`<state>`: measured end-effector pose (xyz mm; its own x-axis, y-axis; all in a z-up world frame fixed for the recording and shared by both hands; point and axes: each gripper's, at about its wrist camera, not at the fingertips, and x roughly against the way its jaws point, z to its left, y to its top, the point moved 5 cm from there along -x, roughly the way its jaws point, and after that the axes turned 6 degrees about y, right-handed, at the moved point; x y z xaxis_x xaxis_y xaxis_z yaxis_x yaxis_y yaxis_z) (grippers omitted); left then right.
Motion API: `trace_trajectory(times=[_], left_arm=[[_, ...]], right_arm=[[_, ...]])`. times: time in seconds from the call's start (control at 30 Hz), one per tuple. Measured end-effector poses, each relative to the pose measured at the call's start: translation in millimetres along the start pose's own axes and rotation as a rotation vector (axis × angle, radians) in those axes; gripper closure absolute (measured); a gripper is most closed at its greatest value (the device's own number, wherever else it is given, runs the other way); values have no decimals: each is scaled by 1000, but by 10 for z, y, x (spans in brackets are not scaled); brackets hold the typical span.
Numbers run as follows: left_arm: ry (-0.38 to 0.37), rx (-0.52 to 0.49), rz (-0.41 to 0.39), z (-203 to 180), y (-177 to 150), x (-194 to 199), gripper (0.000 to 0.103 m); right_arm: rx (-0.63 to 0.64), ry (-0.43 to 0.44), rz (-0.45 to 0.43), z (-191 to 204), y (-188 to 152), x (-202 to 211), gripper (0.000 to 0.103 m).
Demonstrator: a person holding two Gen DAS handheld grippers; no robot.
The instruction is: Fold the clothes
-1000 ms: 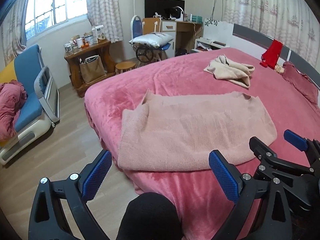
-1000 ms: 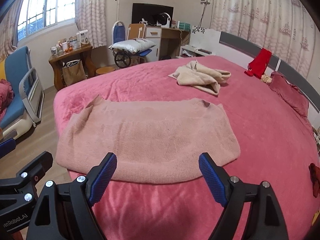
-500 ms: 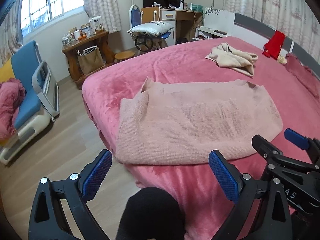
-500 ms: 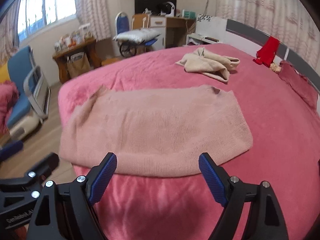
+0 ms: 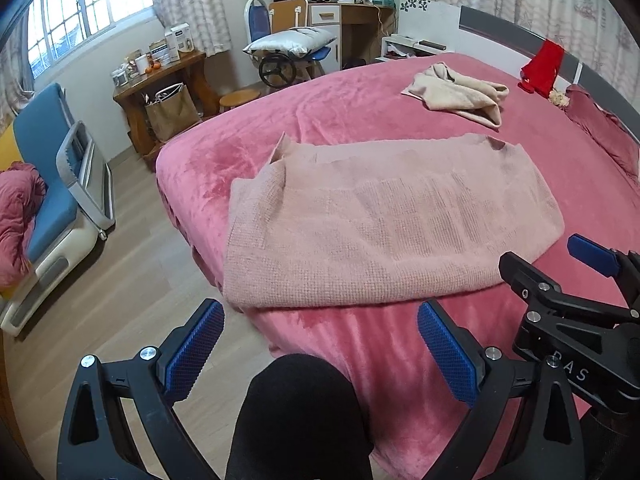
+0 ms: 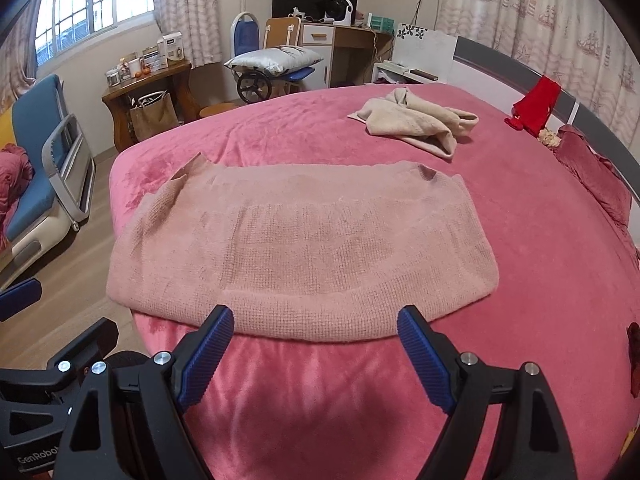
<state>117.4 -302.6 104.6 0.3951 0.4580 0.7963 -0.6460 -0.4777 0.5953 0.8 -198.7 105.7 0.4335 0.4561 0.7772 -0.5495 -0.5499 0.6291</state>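
- Where the bed's near edge drops away, the left gripper (image 5: 318, 334) and right gripper (image 6: 316, 340) hover with jaws spread, nothing between them.
- Pink sweater (image 6: 296, 248) lies flat on the pink bedspread (image 6: 540, 240), long axis crosswise, neckline at the far right corner.
- Nothing blocks its near hem.
- Beyond: crumpled beige garment (image 6: 416, 120), red cloth (image 6: 534, 104) on the headboard.
- Compared with a second ago, the sweater sits closer in both views.

White lettering "GenRobo", cut off at the frame edge, marks the black body of the left gripper (image 6: 24, 304) in the right wrist view; letters "AS" show on the right gripper (image 5: 560, 268) in the left wrist view.
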Motion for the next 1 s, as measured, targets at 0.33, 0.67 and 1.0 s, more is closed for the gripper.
trace_trajectory(times=[0.33, 0.67, 1.0], left_arm=[[7, 16, -1, 26, 62, -39, 4], [-13, 42, 23, 65, 109, -101, 4], [-38, 102, 114, 123, 87, -225, 4]], right_arm=[[-6, -13, -17, -42, 25, 25, 17], [6, -19, -14, -47, 72, -15, 17], [8, -8, -19, -19, 96, -26, 17]])
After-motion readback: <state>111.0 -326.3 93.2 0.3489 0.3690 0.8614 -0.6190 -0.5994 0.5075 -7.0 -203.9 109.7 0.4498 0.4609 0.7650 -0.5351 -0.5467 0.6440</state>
